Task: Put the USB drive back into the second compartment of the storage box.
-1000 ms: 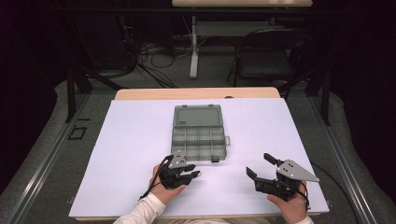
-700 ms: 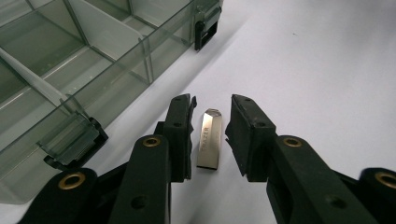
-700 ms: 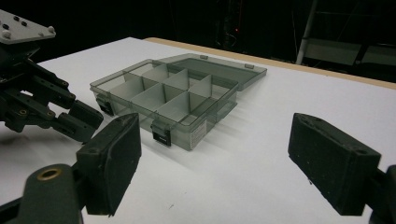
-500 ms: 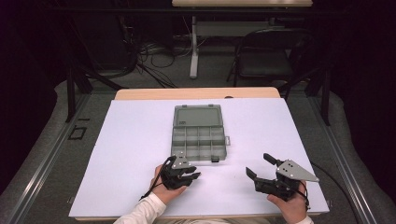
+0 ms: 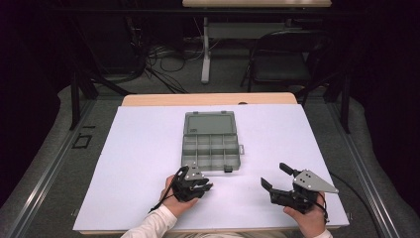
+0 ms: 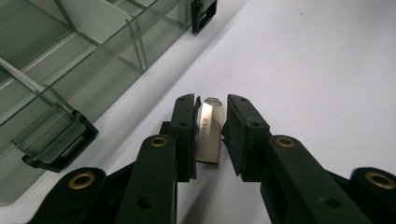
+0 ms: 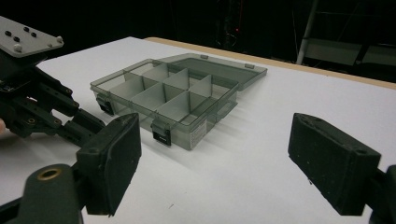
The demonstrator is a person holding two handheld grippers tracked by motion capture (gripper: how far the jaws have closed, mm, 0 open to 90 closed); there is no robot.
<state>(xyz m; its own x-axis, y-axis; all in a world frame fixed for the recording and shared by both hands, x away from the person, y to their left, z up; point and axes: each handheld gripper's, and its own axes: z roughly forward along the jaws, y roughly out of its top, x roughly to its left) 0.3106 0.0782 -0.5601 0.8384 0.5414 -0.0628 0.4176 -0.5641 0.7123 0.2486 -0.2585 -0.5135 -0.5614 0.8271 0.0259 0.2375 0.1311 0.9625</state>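
A small silver flash drive (image 6: pixel 208 133) lies on the white table sheet between the jaws of my left gripper (image 6: pixel 211 116). Those jaws have just been closing around it. The left pad (image 6: pixel 187 135) lies against the drive, and a thin gap still shows at the right pad (image 6: pixel 238 135). In the high view the left gripper (image 5: pixel 199 178) sits just in front of the open smoky plastic compartment box (image 5: pixel 210 141). My right gripper (image 5: pixel 273 174) rests at the front right with its jaws wide and nothing between them (image 7: pixel 219 158).
The box (image 7: pixel 173 98) has its lid laid flat behind it, its compartments look bare, and two black latches (image 6: pixel 204 14) face me. White sheet (image 5: pixel 143 163) stretches to either side. Beyond the table's far edge stand a chair (image 5: pixel 282 64), cables and table legs.
The left gripper's jaws look slightly narrower than a second ago. Both hands have stayed where they were.
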